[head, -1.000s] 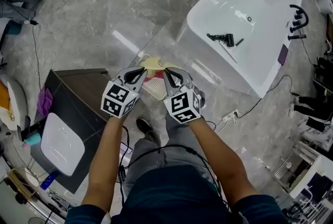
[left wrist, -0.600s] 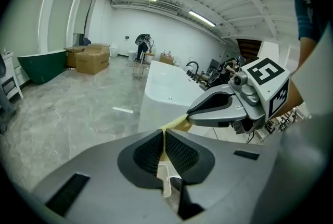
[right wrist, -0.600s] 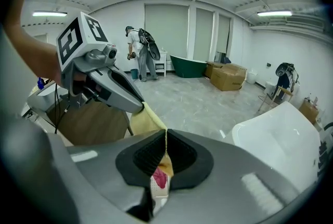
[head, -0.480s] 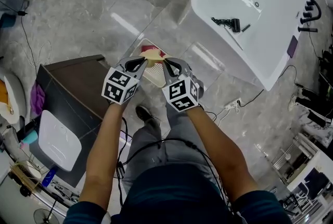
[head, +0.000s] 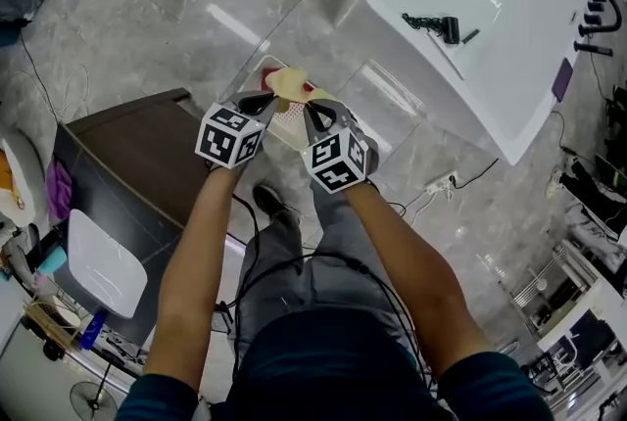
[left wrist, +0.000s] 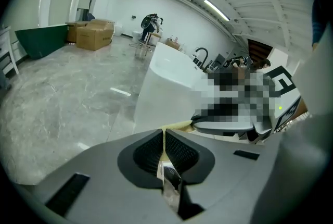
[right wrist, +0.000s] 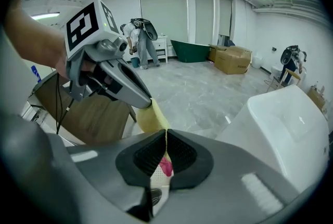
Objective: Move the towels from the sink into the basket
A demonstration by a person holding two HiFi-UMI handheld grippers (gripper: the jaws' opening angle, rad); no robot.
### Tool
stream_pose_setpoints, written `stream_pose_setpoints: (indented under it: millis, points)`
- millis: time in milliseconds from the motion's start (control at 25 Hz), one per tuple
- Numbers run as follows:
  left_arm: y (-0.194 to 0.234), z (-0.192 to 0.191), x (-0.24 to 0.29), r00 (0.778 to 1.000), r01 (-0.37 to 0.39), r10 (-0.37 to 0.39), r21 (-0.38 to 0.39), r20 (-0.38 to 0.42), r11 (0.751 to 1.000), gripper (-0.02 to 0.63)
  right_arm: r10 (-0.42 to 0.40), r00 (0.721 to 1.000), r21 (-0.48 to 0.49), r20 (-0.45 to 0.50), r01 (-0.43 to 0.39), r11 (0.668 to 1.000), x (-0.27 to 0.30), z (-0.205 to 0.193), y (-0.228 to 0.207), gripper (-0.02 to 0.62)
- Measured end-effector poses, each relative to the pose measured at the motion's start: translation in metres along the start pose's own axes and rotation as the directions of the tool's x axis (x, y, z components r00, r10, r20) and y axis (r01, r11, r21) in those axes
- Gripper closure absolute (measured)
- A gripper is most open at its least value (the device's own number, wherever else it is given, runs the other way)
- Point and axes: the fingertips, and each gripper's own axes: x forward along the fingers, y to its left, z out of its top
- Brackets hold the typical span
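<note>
A yellow towel [head: 287, 81] hangs stretched between my two grippers, right over the white perforated basket [head: 286, 127] on the floor. My left gripper [head: 263, 102] is shut on one edge of the towel [left wrist: 177, 125]. My right gripper [head: 312, 111] is shut on the other edge, with the cloth [right wrist: 150, 116] running from its jaws to the left gripper [right wrist: 139, 95]. A red-pink towel [head: 267, 70] lies in the basket under the yellow one and shows below the right jaws [right wrist: 166, 165]. The white sink [head: 509, 27] stands at the upper right, with no towel visible in it.
A black tool [head: 431, 23] lies in the sink, and black taps [head: 598, 13] stand at its far side. A dark cabinet [head: 127, 164] is at my left, close to the basket. Cables and a power strip [head: 441, 184] lie on the floor. A person [right wrist: 140, 40] stands far off.
Both grippers have kept their hold on the yellow towel and have drifted a little forward over the basket. The sink now sits higher and further right in the head view.
</note>
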Motion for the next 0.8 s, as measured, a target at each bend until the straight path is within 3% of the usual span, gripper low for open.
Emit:
stream_pose_setpoints:
  millis: [800]
  points:
    - [0.037,-0.086,0.085,0.991,-0.023,0.008,-0.113,-0.132,0.993,0.588,0.112,0.984,0.001,-0.139,-0.113,0.994,0.091,-0.088,0.009,0.577]
